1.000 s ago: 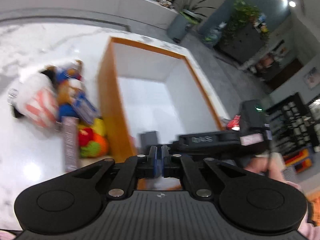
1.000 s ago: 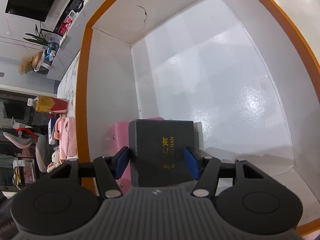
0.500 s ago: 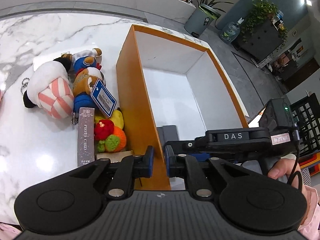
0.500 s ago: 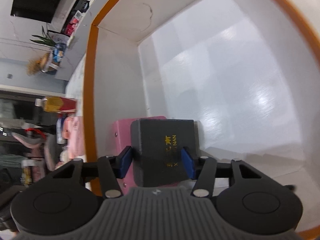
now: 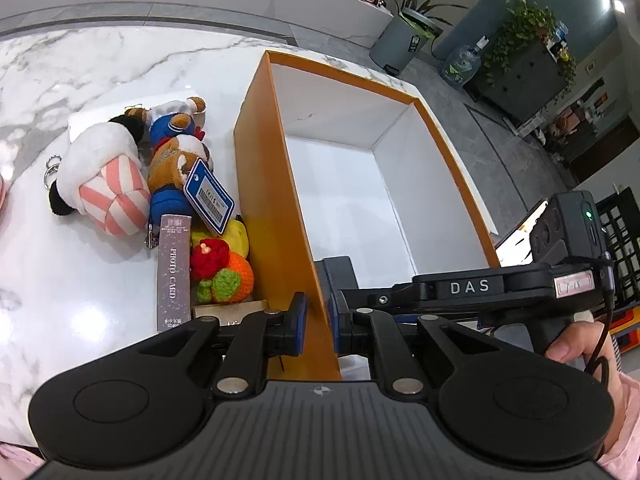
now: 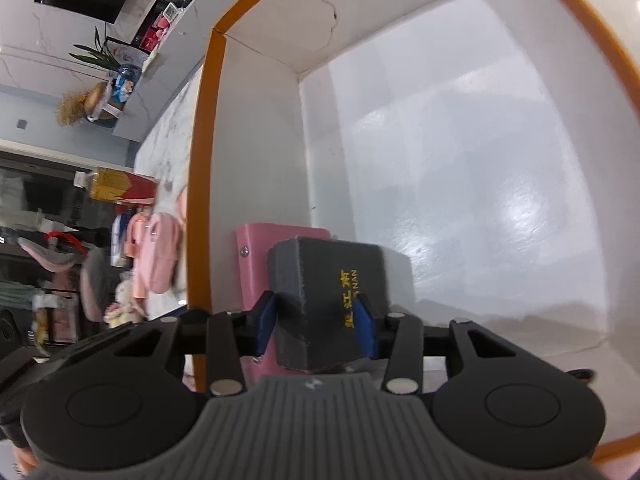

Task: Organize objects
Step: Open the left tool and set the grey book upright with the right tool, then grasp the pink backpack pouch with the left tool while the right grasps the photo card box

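An orange box (image 5: 272,208) with a white inside stands on the marble table. My left gripper (image 5: 316,316) is shut on its near left wall, one pad on each side. Inside the box, a dark grey box with gold lettering (image 6: 328,280) leans against a pink case (image 6: 256,248) in the near left corner. My right gripper (image 6: 316,320) reaches into the box. Its jaws are closing, and both blue pads touch the dark grey box's sides. From the left wrist view the grey box (image 5: 340,272) shows just past the wall, behind the right gripper's black body (image 5: 472,286).
Left of the orange box lie a white and pink striped plush (image 5: 104,176), a brown bear plush (image 5: 172,156) with a blue tag, a grey photo card pack (image 5: 174,272), a knitted fruit bunch (image 5: 224,272) and a small gold box (image 5: 230,310). A hand (image 5: 576,344) holds the right gripper.
The right jaws have narrowed onto the dark grey box, which now sits tilted. The right view has rolled. The left jaws now straddle the box's wall; the blur has cleared.
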Tool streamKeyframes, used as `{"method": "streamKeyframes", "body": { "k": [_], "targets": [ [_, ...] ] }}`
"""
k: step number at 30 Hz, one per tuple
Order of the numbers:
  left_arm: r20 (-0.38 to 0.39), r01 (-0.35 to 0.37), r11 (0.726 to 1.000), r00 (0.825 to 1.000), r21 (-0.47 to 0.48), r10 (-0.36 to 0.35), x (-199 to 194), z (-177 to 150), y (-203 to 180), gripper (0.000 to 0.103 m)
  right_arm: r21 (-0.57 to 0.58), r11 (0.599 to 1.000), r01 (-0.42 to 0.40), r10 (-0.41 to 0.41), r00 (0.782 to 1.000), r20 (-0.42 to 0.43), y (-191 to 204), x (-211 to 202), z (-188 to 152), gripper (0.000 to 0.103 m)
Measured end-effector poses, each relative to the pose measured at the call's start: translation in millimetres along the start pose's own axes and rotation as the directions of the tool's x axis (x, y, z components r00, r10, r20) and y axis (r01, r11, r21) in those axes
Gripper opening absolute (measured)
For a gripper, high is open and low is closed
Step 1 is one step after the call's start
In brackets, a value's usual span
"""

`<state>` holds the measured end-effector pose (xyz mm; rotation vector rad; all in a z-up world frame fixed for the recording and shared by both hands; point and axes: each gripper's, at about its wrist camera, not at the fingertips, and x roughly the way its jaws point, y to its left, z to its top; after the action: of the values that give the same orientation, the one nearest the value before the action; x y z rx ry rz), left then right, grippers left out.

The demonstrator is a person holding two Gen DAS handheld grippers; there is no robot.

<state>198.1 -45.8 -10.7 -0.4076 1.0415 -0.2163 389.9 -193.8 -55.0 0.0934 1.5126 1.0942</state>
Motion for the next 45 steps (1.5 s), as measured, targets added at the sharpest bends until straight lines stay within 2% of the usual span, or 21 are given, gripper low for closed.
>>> {"method": "streamKeyframes", "body": {
  "k": [9,15,17,20,25,27,28,30,33,36,40,44,45],
  "targets": [
    [0.026,0.014,1.0,1.0,-0.011,-0.014,-6,-3,1,0.014,-0.07,0.997,0.042,-0.041,0.999,0.022,10,-4,-5,0.046],
    [0.063,0.006,1.0,0.998,0.009,-0.006,-21,-7,3,0.014,-0.151,0.985,0.084,-0.072,0.994,0.078,28,-17,-13,0.048],
    [0.08,-0.014,1.0,0.997,0.019,0.012,-30,-9,7,0.018,-0.212,0.972,0.1,-0.076,0.99,0.118,43,-24,-18,0.052],
    [0.127,-0.057,0.998,0.991,0.033,0.053,-47,-13,16,0.027,-0.317,0.94,0.122,-0.065,0.98,0.186,71,-33,-28,0.052],
    [0.168,-0.132,0.991,0.978,0.025,0.126,-76,-17,47,0.03,-0.439,0.887,0.143,-0.031,0.967,0.252,115,-28,-40,0.052],
    [0.174,-0.176,0.984,0.97,0.026,0.169,-86,-18,62,0.03,-0.485,0.86,0.16,-0.041,0.968,0.246,133,-15,-44,0.049],
    [0.175,-0.206,0.978,0.965,0.033,0.198,-90,-18,68,0.03,-0.508,0.845,0.169,-0.052,0.971,0.235,142,-6,-46,0.042],
    [0.184,-0.277,0.958,0.948,0.068,0.261,-96,-19,80,0.03,-0.539,0.822,0.185,-0.081,0.974,0.21,157,12,-50,0.032],
    [0.189,-0.358,0.928,0.923,0.102,0.335,-101,-18,101,0.033,-0.578,0.783,0.23,-0.153,0.972,0.18,174,42,-52,0.032],
    [0.191,-0.423,0.895,0.899,0.144,0.394,-98,-14,119,0.043,-0.603,0.737,0.305,-0.239,0.952,0.189,186,69,-52,0.032],
    [0.192,-0.531,0.813,0.846,0.239,0.497,-79,-7,141,0.049,-0.607,0.712,0.353,-0.302,0.934,0.19,187,88,-46,0.032],
    [0.171,-0.595,0.735,0.802,0.325,0.573,-49,-1,156,0.055,-0.604,0.698,0.385,-0.341,0.92,0.192,187,95,-41,0.032],
    [0.161,-0.613,0.709,0.784,0.348,0.599,-39,-1,158,0.055,-0.606,0.696,0.386,-0.345,0.919,0.189,188,97,-40,0.032]
  ]
}}
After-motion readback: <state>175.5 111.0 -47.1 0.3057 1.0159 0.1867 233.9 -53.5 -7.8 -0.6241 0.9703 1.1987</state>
